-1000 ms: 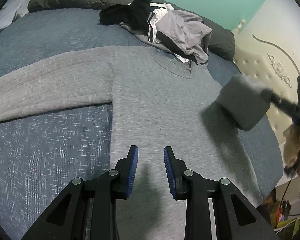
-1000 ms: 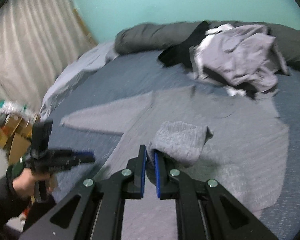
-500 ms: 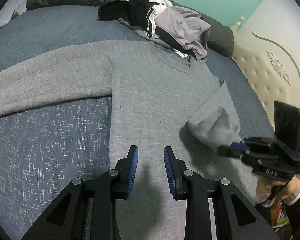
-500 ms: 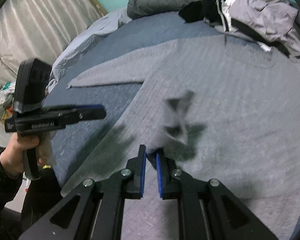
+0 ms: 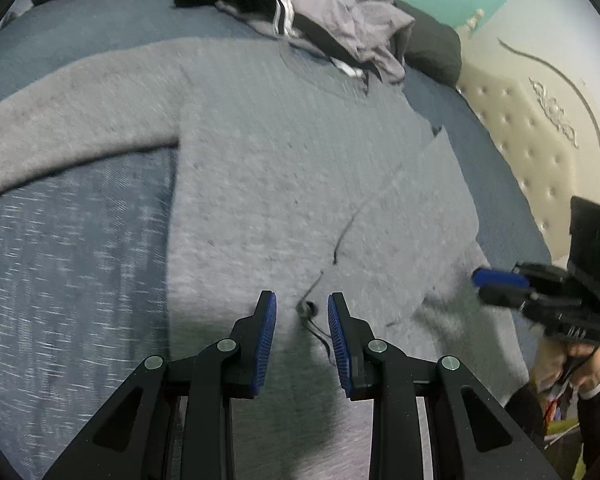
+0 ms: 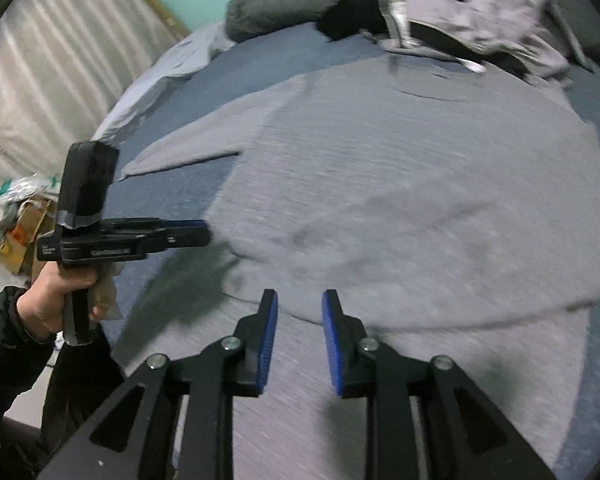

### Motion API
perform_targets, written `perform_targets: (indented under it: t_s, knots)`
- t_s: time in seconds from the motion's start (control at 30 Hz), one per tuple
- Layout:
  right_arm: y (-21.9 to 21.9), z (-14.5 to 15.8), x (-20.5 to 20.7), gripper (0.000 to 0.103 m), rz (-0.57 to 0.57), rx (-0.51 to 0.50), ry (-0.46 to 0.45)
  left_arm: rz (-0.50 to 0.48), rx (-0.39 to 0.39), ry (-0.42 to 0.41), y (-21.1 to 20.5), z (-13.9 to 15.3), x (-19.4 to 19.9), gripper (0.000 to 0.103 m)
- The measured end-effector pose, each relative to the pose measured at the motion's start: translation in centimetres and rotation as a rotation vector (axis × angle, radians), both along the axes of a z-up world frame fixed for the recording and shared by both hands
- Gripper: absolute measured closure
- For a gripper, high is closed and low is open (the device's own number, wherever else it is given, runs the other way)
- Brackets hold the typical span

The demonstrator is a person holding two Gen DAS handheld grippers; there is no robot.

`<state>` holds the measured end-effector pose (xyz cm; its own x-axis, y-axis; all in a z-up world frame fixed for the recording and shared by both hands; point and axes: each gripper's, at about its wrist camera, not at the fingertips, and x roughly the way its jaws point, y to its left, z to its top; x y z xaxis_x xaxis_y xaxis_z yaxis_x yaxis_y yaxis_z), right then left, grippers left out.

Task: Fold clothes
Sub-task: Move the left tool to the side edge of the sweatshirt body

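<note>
One sleeve (image 5: pixel 428 216) lying folded over grey sweater (image 5: pixel 268 184); other sleeve (image 5: pixel 72 120) waiting. We are opening right hand-held gripper (image 6: pixel 300 312), nothing between; left hand-held gripper (image 5: pixel 302 312) apart, empty.

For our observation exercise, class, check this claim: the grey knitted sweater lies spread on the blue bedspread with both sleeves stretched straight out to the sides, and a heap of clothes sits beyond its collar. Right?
Not quite. Only one sleeve of the grey knitted sweater stretches out sideways; the other sleeve is folded across the body, as the left wrist view shows. The blue bedspread and the heap of clothes are as stated.
</note>
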<state>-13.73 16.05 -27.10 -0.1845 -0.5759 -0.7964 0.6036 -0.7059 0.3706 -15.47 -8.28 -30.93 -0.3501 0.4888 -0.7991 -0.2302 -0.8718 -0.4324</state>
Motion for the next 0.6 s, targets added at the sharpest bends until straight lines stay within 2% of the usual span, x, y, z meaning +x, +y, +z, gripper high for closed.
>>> perform_targets:
  t_s: [0.07, 0.17, 0.27, 0.6]
  knots:
    - [1.6, -0.1, -0.4, 0.079, -0.028, 0.019, -0.004, -0.021, -0.001, -0.006, 0.7, -0.5, -0.1, 0.072]
    - [4.2, -0.3, -0.9, 0.079, -0.076, 0.031, -0.005, -0.036, -0.004, -0.013, 1.5, -1.2, -0.3, 0.059]
    - [6.7, -0.5, -1.1, 0.079, -0.119, 0.029, -0.016, -0.041, -0.008, -0.020, 2.2, -1.8, -0.5, 0.055]
    - [10.5, -0.9, -1.5, 0.079, -0.183, 0.031, -0.021, -0.060, -0.049, -0.035, 3.7, -2.9, -0.9, 0.054]
